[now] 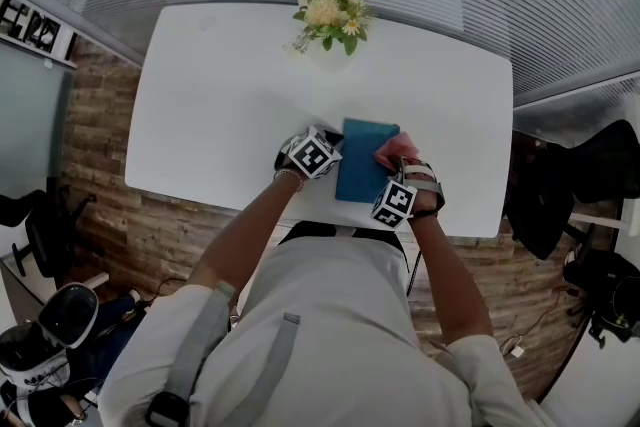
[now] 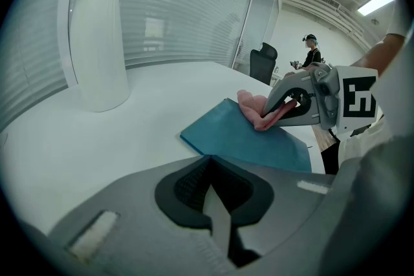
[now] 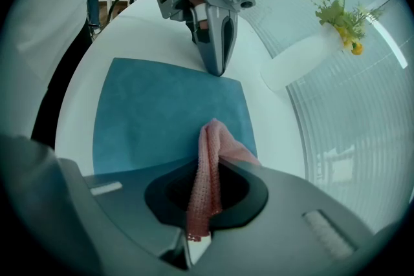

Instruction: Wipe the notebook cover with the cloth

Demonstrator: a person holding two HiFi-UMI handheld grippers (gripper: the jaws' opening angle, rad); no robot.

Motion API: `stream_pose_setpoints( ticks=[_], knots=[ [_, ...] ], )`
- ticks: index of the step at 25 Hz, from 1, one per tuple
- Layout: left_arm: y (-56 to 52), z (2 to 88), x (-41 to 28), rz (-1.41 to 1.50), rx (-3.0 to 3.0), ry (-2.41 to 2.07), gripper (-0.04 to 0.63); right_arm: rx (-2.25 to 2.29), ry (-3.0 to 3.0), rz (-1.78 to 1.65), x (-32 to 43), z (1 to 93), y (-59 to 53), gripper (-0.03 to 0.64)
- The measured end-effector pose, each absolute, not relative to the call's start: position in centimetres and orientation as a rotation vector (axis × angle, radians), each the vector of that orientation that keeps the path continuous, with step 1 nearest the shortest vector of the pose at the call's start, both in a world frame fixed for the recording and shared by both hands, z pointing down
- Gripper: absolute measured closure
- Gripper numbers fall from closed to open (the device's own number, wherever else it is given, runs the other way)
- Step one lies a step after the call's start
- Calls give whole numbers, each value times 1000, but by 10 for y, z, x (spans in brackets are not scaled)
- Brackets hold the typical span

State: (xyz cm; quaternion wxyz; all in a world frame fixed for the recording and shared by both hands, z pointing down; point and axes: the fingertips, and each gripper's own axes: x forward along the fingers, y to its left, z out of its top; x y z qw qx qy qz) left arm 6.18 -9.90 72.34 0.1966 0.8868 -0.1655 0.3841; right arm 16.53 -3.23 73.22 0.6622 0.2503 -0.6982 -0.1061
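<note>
Pink cloth (image 3: 208, 158) is pinched by the right gripper (image 1: 400, 167) on the teal notebook (image 1: 362, 160), centre frame. With the left gripper (image 3: 218, 61), jaws pressed together, set at only 1 edge, the notebook could be swivelled during strokes.

Office: glass partitions (image 2: 194, 16), swivel chair (image 2: 262, 61)

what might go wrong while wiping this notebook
1. The left gripper meets the notebook only with its shut tips at one edge, so a stroke may swivel it.
2. The cloth is a narrow bunch in the right gripper; the hard jaws might scrape the cover.
</note>
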Motion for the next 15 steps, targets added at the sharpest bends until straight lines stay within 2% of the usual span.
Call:
stream_pose_setpoints(
  ticks=[15],
  knots=[
    [-101,723,63,1070,2488,-465,592,560,-1610,-179,162,736,-5,611]
  ],
)
